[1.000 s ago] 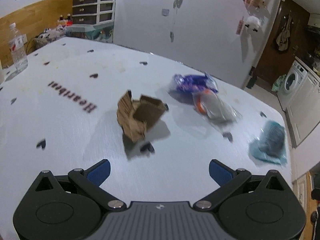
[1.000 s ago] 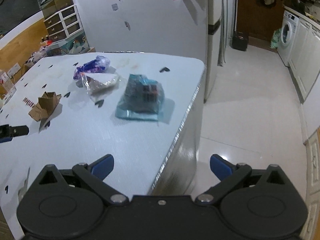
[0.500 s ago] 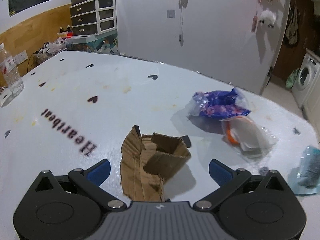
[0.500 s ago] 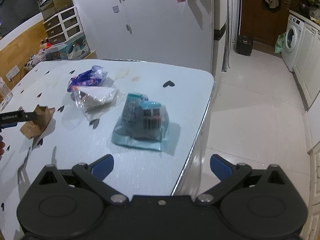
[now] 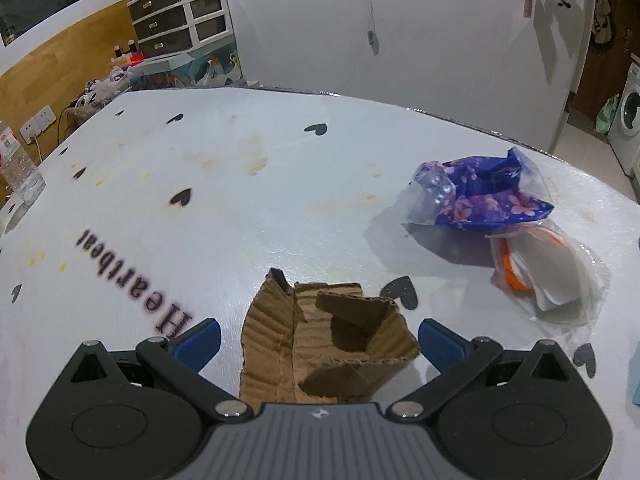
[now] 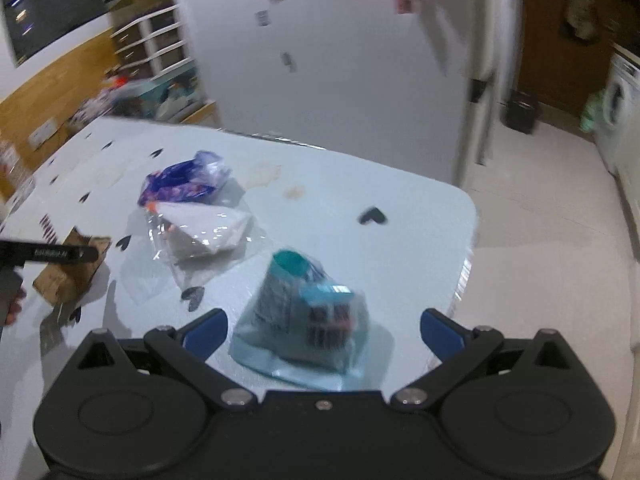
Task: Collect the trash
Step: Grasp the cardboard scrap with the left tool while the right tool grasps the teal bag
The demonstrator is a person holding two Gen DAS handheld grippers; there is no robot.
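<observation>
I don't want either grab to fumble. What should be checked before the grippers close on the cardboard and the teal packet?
1. Left gripper open: ok, jaws spread wide.
2. Crumpled cardboard between the left fingers: ok, it sits in the gap.
3. Right gripper open: ok.
4. Teal packet centred for the right gripper: ok, though the view is blurred by motion.
5. Fingers low enough to grip: cannot tell from these views.
6. Purple wrapper and clear bag out of both grips: ok, they lie farther along the table.
</observation>
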